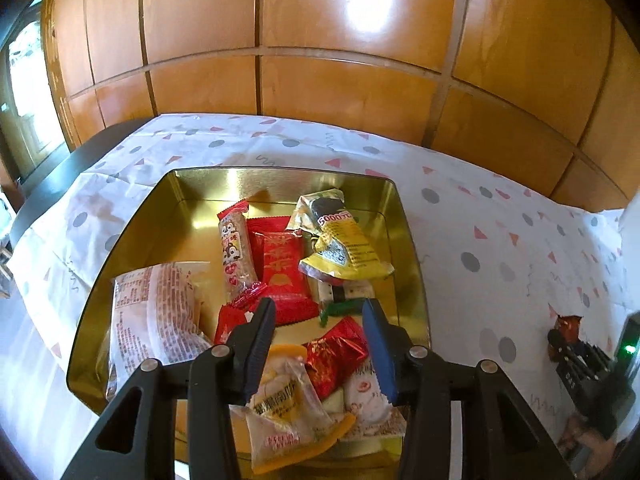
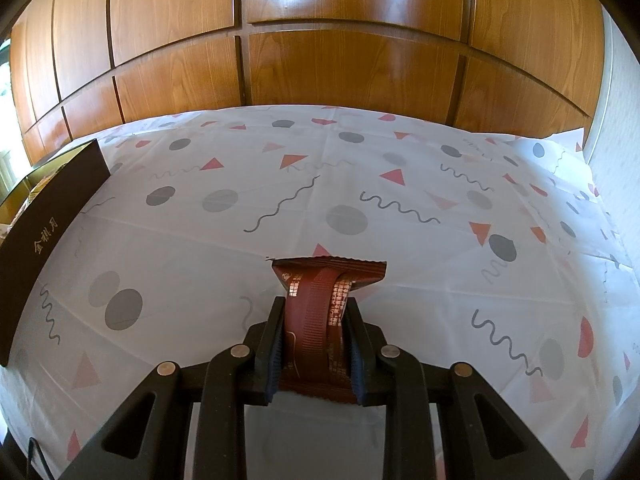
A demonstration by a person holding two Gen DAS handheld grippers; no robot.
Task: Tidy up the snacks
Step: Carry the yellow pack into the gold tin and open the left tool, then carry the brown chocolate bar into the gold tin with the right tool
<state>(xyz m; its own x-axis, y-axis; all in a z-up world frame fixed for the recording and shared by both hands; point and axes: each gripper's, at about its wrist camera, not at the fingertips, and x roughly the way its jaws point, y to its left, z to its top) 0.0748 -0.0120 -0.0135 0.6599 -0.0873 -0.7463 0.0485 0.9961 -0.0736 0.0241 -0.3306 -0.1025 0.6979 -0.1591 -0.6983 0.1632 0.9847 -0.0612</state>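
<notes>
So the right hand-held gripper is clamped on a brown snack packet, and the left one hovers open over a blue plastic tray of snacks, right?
Not quite: the left wrist view shows a gold metal tin, not a blue plastic tray. The rest holds: the right hand-held gripper is clamped on the brown snack packet, the left hand-held gripper open.

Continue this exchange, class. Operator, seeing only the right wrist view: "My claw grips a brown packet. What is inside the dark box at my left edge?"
Observer: It is a gold-lined metal tin holding wrapped snacks, among them a flat red foil packet.
Operator: Where is the left claw?
Observer: The left claw hangs over the tin's near end, above a clear packet with yellow edges.
Operator: Does it hold anything?
Observer: No. It is open, with nothing clamped between its pads.
</notes>
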